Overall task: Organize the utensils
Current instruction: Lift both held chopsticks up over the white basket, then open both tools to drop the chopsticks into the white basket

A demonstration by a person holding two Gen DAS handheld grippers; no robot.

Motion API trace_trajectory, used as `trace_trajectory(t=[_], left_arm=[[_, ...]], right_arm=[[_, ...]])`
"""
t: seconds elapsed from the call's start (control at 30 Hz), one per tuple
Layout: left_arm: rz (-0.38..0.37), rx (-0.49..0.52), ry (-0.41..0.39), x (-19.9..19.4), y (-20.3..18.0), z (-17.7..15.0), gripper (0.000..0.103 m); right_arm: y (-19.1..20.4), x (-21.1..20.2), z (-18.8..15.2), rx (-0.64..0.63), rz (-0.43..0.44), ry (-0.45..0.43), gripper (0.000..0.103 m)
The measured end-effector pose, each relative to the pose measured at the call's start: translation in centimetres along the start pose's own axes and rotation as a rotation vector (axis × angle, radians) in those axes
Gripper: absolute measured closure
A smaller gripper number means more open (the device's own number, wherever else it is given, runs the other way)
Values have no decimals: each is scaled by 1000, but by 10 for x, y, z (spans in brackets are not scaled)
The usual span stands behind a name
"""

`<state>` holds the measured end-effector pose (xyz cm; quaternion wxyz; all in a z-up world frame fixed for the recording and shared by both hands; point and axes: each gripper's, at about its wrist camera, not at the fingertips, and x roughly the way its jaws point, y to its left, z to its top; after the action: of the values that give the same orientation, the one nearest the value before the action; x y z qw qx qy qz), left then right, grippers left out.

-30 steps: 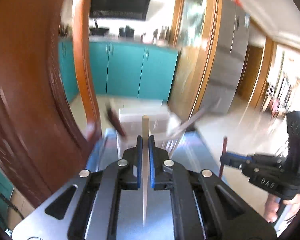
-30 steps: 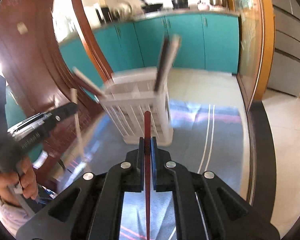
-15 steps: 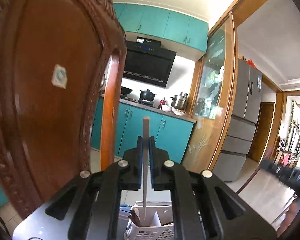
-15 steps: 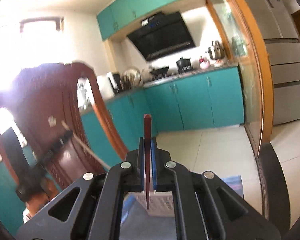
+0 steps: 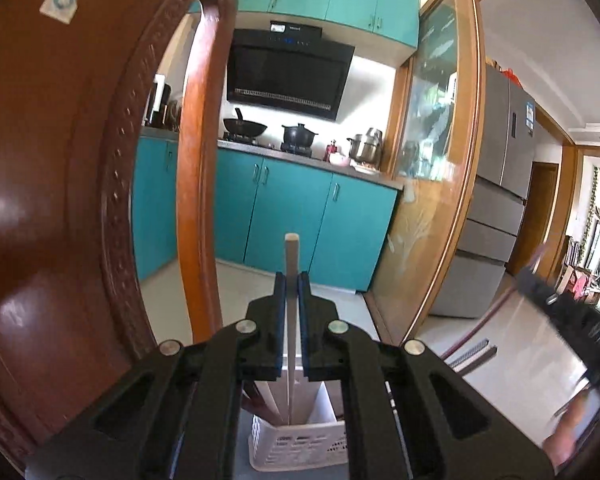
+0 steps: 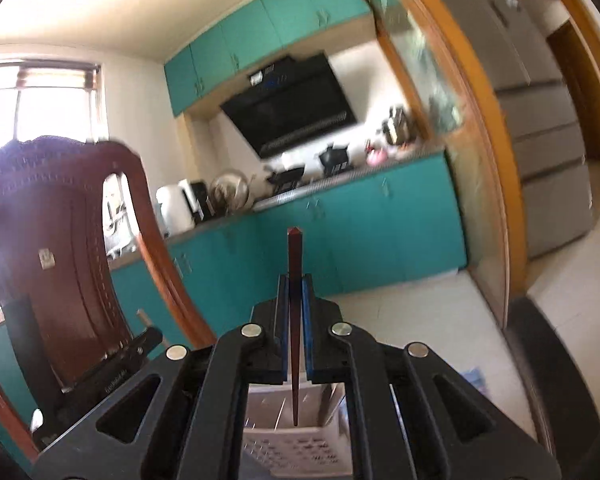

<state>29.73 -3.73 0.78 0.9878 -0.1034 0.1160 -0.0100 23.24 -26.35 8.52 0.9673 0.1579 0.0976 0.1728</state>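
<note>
Chopsticks are clamped one in each hand-held gripper. The left hand-held gripper [image 5: 291, 280] is clenched on a pale chopstick [image 5: 291, 320] that stands upright between its blue pads, its top above the fingertips and its lower end over the basket [image 5: 300, 448]. The right hand-held gripper [image 6: 296, 282] grips a dark red chopstick [image 6: 295, 320] the same way, its tip hanging over the same white slotted basket [image 6: 296, 452]. The basket sits low and near, below both grippers; it holds pale dividers and a few dark sticks, too hidden to count. A carved wooden chair [image 5: 52, 200] rises close on the left. Far behind are the teal cabinets [image 5: 300, 216], a counter [image 5: 308, 160] with pots, a black hood [image 5: 288, 72], and a grey fridge [image 5: 500, 216] on the right.
</note>
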Motion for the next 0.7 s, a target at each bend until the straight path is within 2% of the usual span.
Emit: trace_trajectory(t=[0.13, 0.3, 0.37, 0.4, 0.47, 0.5, 0.53, 0.57, 0.63, 0.7], left_arm=[[7, 11, 13, 2, 1, -4, 96], [-1, -2, 9, -5, 8, -5, 96], [-9, 0, 4, -10, 9, -5, 87], [-11, 1, -1, -11, 9, -5, 83], [-13, 4, -20, -18, 9, -4, 69], [-16, 7, -29, -21, 9, -4, 67], [-18, 11, -35, -24, 9, -4, 63], [-15, 18, -46, -27, 8, -4, 55], [-5, 33, -64, -31, 5, -4, 44], [-1, 55, -79, -34, 0, -5, 38]], right_arm=[[9, 16, -19, -49, -11, 46, 96], [18, 16, -25, -82, -4, 55, 96], [21, 15, -27, -86, -7, 49, 96], [21, 13, -26, -86, -10, 40, 92], [22, 10, -25, -88, -16, 27, 76], [23, 6, -23, -85, -15, 16, 61], [23, 2, -23, -78, -10, -1, 54], [23, -4, -21, -70, -3, -22, 52], [24, -13, -16, -64, 5, -46, 39], [25, -22, -13, -71, 2, -72, 31]])
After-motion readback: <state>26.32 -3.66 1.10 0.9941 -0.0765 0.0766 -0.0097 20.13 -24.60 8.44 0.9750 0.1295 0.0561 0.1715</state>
